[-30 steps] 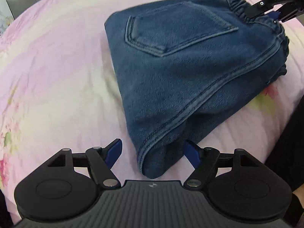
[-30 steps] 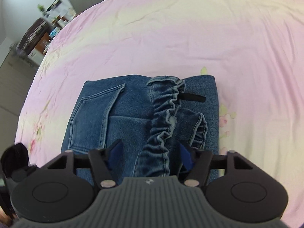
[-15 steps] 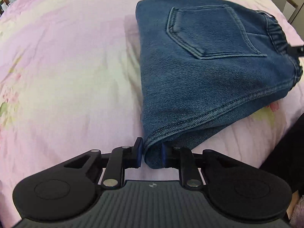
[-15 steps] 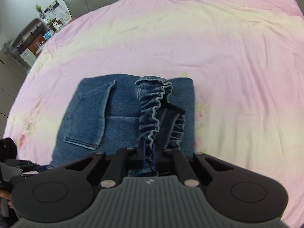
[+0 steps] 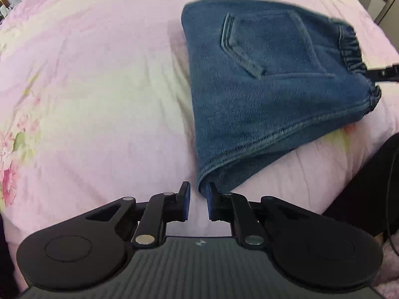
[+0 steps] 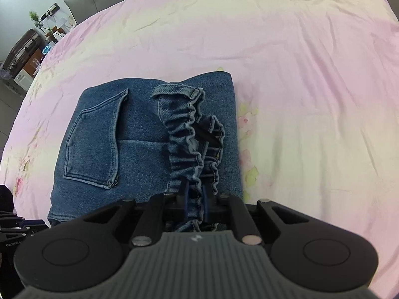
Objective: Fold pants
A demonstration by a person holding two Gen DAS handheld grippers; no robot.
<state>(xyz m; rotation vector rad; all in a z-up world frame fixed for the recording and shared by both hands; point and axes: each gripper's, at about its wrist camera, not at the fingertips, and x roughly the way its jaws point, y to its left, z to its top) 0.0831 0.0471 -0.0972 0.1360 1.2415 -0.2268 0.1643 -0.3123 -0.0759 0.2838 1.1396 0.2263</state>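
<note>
Bedsheet (image 5: 99,99) in pink florals holds folded jeans (image 5: 261,99), gripped at two ends.
Left gripper (image 5: 197,191), jaws just closing, pinches the near corner; right gripper (image 6: 195,191), jaws just easing, clamps the ruffled waistband (image 6: 184,134). Denim blurs in the left view.

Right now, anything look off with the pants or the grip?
Left tongs, jaws just closed, catch only the very tip of the pants corner. Pink sheet shows between the pads, so that hold looks marginal.
</note>
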